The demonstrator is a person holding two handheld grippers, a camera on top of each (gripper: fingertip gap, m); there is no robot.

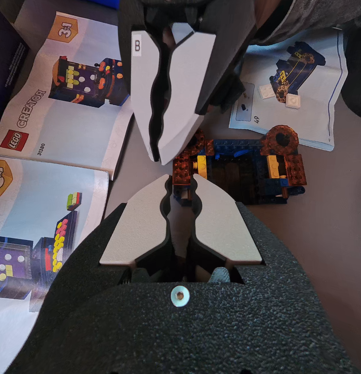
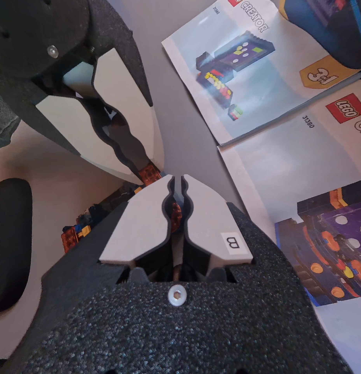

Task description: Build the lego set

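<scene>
Grey and smooth, the table (image 1: 327, 253) carries a blocky toy-brick model (image 1: 242, 172) of dark blue studded bricks, yellow bricks and glittery translucent orange pieces, lying just right of three glossy paper instruction booklets. Two closed booklets (image 1: 60, 105) lie at the left and an open one (image 1: 293, 85) sits far right, touching a round orange ring of the model.

In the left wrist view, the left claw (image 1: 181, 180), with flat pale fingers set in grainy black housing, is clamped on the near left corner of the model, an oblong translucent orange brick (image 1: 181, 172) standing between its wavy dark pads.

Opposite it, the right claw (image 1: 158, 159) points down at the model's far left corner; its fingertips (image 2: 192, 189) stand a narrow slit apart, grasping nothing, just beside an orange ring (image 1: 197, 139).
</scene>
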